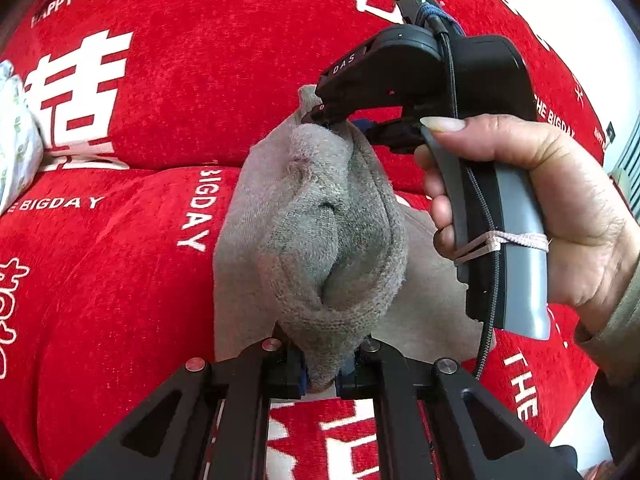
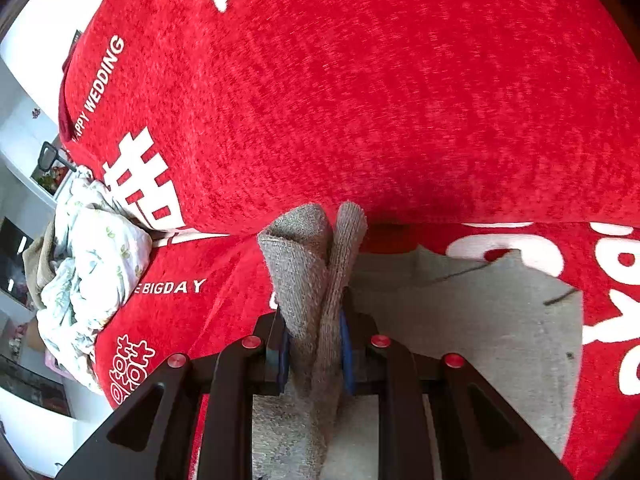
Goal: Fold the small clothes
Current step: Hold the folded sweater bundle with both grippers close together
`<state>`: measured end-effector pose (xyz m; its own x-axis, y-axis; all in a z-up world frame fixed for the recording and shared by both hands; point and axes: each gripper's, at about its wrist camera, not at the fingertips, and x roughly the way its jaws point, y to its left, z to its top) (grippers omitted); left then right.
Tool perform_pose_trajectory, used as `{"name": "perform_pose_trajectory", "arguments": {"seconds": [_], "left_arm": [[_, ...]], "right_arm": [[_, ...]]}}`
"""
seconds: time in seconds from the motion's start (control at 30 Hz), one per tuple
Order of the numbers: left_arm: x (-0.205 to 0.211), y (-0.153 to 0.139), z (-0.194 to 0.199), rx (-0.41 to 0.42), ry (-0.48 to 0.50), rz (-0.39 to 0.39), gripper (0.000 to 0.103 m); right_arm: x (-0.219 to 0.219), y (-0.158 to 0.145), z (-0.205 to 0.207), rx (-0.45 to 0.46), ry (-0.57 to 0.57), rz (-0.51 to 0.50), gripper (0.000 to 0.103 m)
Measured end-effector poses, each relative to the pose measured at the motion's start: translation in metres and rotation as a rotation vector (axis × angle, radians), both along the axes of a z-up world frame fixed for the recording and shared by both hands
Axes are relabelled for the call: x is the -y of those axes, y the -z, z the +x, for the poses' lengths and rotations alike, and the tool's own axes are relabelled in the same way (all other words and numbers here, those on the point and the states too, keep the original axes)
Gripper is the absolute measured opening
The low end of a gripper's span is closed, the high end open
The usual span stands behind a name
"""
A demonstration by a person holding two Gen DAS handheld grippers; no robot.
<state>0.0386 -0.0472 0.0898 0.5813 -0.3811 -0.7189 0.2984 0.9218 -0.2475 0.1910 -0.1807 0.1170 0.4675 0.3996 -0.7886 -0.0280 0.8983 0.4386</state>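
Note:
A grey knitted sock [image 1: 328, 232] hangs stretched between both grippers above a red sofa cover. My left gripper [image 1: 320, 376] is shut on its near end, the cloth bunched between the pads. At the far end my right gripper [image 1: 324, 114], held by a person's hand [image 1: 532, 208], pinches the sock's other end. In the right wrist view the right gripper [image 2: 314, 356] is shut on the grey sock [image 2: 308, 272], whose folded end stands up past the blue-padded fingers. A second flat grey cloth [image 2: 472, 320] lies on the seat under the sock.
The red sofa cover [image 1: 140, 260] with white lettering fills both views. A crumpled white floral garment [image 2: 92, 272] lies at the left end of the seat, also the floral garment [image 1: 16, 140] at the left edge. White furniture and shelves [image 2: 24, 140] stand beyond the sofa's left.

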Motion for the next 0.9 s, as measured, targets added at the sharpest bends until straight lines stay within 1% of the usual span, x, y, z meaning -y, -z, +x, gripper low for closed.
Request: {"name": "perform_pose_trajectory", "arguments": {"seconds": [0.37, 0.53, 0.9], "left_arm": [[0.039, 0.007, -0.002, -0.020, 0.034, 0.065, 0.010], [0.061, 0.009, -0.005, -0.007, 0.061, 0.109, 0.010], [0.108, 0.021, -0.006, -0.012, 0.124, 0.182, 0.010]], "right_arm": [[0.042, 0.012, -0.010, -0.010, 0.030, 0.047, 0.022], [0.061, 0.017, -0.014, -0.009, 0.032, 0.062, 0.022], [0.105, 0.025, -0.027, 0.001, 0.030, 0.100, 0.022]]}}
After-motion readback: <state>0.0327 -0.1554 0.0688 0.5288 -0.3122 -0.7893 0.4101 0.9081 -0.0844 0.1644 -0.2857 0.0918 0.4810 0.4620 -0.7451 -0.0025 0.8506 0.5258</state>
